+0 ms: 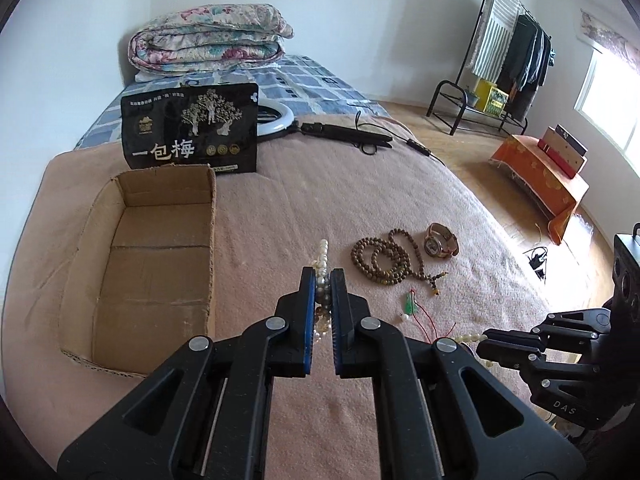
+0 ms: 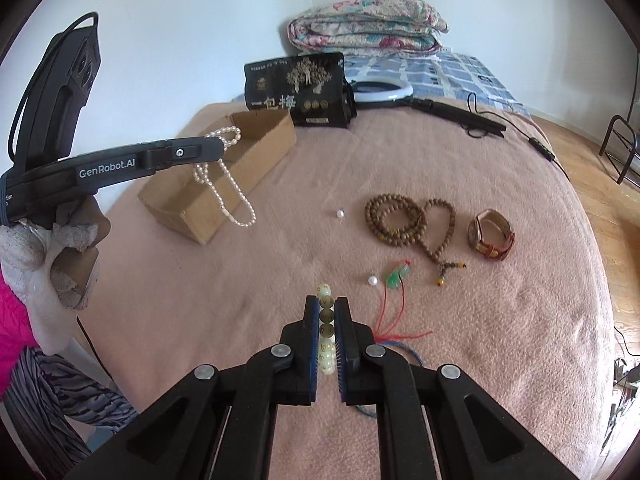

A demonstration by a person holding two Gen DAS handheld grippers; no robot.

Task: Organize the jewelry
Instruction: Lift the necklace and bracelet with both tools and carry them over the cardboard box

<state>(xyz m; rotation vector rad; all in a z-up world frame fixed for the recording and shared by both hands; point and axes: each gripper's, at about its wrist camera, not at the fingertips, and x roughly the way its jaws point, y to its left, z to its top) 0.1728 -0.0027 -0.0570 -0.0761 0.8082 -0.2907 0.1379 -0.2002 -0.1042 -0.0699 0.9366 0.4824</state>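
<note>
My left gripper [image 1: 322, 276] is shut on a white pearl necklace [image 1: 322, 258], lifted off the pink blanket. In the right wrist view the pearl necklace [image 2: 224, 184] dangles from the left gripper [image 2: 216, 148] in front of the open cardboard box [image 2: 224, 184]. My right gripper [image 2: 327, 304] is shut on a pale yellow-green bead bracelet [image 2: 326, 322]. The cardboard box [image 1: 160, 248] lies left of the left gripper. On the blanket lie a brown wooden bead string [image 2: 404, 220], a watch [image 2: 491, 234], a green pendant on red cord [image 2: 396, 276] and two loose pearls [image 2: 373, 280].
A black snack bag [image 1: 190, 128] stands behind the box, with a ring light [image 1: 276, 120] and its cable beside it. A folded quilt [image 1: 208, 36] sits at the bed's far end. A clothes rack [image 1: 508, 52] and an orange-covered bench [image 1: 548, 176] stand on the floor to the right.
</note>
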